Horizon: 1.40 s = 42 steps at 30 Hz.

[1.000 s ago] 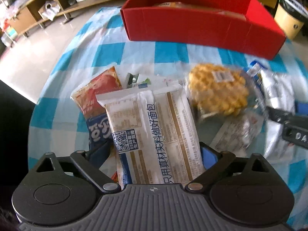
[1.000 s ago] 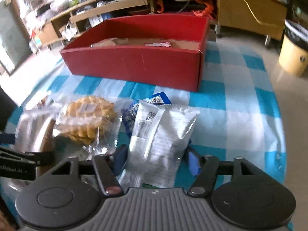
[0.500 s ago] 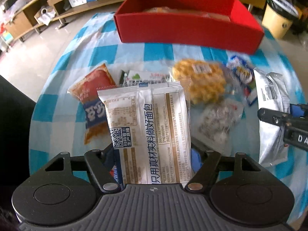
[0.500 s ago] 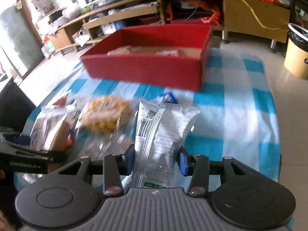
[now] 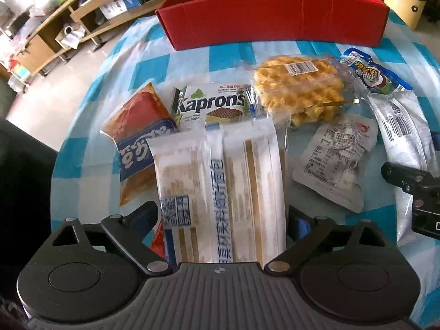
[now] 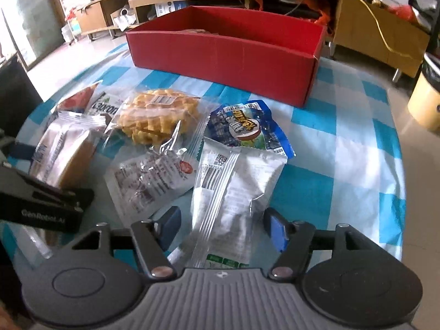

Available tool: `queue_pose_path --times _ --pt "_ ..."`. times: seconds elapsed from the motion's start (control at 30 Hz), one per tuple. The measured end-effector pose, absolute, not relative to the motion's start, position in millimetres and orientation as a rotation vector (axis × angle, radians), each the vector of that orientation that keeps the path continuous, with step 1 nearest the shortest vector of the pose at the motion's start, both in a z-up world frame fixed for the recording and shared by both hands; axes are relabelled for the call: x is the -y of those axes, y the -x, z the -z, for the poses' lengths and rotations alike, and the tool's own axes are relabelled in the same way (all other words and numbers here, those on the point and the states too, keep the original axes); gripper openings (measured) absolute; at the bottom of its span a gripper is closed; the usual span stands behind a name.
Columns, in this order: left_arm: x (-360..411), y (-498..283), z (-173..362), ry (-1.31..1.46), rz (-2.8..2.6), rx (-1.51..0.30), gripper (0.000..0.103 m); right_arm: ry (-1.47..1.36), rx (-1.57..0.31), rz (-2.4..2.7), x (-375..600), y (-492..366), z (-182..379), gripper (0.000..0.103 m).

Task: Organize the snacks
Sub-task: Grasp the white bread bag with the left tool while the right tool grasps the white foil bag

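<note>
A white bread packet (image 5: 220,170) lies lengthwise between the fingers of my left gripper (image 5: 222,217). Its jaws are opening and stand wide at the packet's edges. My right gripper (image 6: 222,228) is also opening, with a silver snack bag (image 6: 231,187) lying between its blue pads and a gap on each side. A red box (image 6: 220,55) stands at the back of the checked table, with some packets inside. A wrapped waffle (image 5: 299,88), a Kaprons wafer pack (image 5: 211,104) and a red and blue packet (image 5: 137,132) lie ahead.
A blue packet (image 6: 244,126) and a small clear packet (image 6: 151,176) lie among the snacks. The round table's edge (image 6: 396,165) drops off at the right, with a yellow bin (image 6: 426,104) on the floor beyond. Wooden shelves (image 6: 176,0) stand behind the box.
Half a second ago both grippers were squeezed on their packets. Now both have spread their jaws, and the bread packet and the silver bag lie on the table.
</note>
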<state>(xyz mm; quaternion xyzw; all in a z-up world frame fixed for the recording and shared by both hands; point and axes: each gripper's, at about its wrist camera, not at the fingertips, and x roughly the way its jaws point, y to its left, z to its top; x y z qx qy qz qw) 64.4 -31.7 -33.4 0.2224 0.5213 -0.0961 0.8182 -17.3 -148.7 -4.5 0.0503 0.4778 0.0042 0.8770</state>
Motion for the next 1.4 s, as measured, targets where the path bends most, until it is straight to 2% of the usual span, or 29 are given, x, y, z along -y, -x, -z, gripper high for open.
queue_pose_path --times 0.1,0.17,0.2,0.3,1.4 --pt "29 -65 33 -0.454 0.217 -1.121 0.094 -0.124 -0.988 -0.015 152 16 4 0.062" --pt "28 -65 31 -0.444 0.224 -1.128 0.088 -0.126 -0.993 -0.002 153 16 6 0.053" --pt "28 -64 30 -0.448 0.223 -1.129 0.083 -0.12 -0.988 0.001 153 17 4 0.045" --pt "29 -62 26 -0.448 0.233 -1.13 0.079 -0.167 -0.984 0.002 156 23 1 0.041" --pt "44 -83 -34 -0.287 0.32 -0.973 0.077 -0.302 -0.753 0.025 174 22 -39 0.04"
